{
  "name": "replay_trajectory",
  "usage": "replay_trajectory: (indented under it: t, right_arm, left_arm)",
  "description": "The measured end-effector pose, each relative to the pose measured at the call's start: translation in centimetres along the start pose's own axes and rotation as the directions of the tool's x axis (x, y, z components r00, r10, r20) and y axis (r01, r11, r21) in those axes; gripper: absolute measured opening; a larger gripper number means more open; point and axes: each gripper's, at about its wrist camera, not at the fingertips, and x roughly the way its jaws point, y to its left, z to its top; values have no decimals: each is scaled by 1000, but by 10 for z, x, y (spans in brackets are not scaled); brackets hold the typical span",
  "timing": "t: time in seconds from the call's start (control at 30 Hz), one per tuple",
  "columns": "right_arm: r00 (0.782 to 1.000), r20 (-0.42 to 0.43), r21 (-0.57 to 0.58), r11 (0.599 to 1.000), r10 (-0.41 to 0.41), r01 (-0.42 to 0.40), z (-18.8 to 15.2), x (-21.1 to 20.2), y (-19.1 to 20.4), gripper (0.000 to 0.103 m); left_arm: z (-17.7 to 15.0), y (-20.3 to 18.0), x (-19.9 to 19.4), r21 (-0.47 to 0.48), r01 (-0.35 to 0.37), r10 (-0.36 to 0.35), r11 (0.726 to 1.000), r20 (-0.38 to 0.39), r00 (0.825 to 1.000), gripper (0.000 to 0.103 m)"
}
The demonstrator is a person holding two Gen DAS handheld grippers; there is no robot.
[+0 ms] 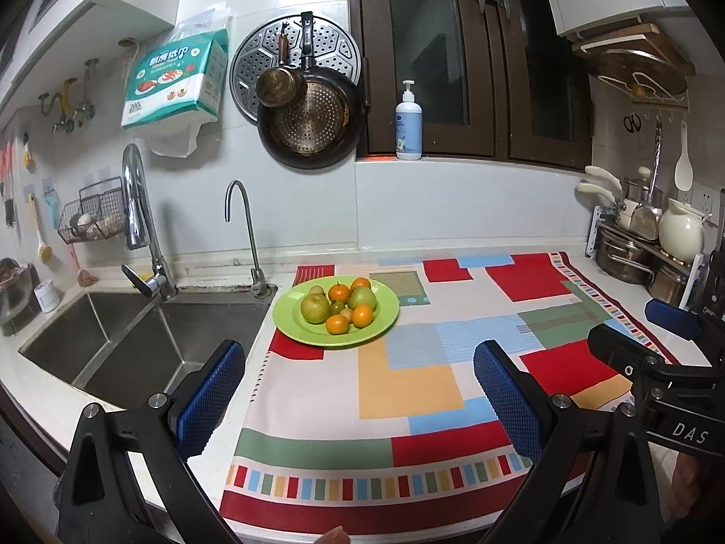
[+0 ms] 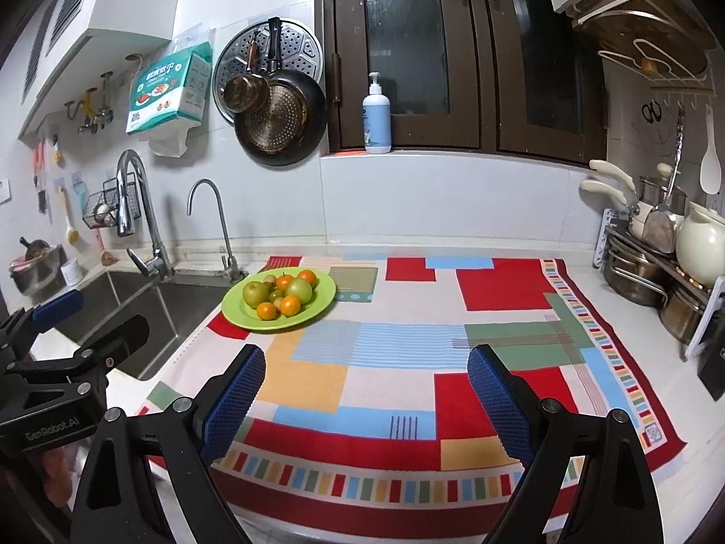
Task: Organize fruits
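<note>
A green plate (image 1: 385, 313) (image 2: 322, 297) sits at the far left corner of a patterned cloth (image 1: 408, 390) (image 2: 389, 362), next to the sink. On it lie two green pears (image 1: 316, 308) (image 2: 255, 292), several small oranges (image 1: 362, 315) (image 2: 290, 304) and a few small greenish fruits. My left gripper (image 1: 358, 369) hangs open above the cloth's near edge, nothing between its blue pads. My right gripper (image 2: 367, 376) is also open and empty, over the cloth's middle. Both are well short of the plate. Each gripper shows at the edge of the other's view.
A steel sink (image 1: 118, 340) with two taps (image 1: 136, 208) lies left of the cloth. Pots and a white jug (image 2: 700, 245) crowd a rack at the right. A soap bottle (image 1: 408, 122) stands on the window ledge. Pans hang on the wall.
</note>
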Motion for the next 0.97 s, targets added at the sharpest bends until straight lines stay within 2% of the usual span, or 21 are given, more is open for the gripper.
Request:
replay_trajectory:
  t: [0.47, 0.97]
  right_arm:
    - [1000, 4, 1, 1000, -6, 6, -4, -10, -2, 92]
    - [1000, -7, 10, 1000, -16, 16, -2, -4, -7, 92]
  left_arm:
    - [-2, -1, -7, -3, -3, 3, 1000, -2, 1000, 103]
    - [1, -5, -1, 0, -8, 8, 1000, -12, 1000, 103]
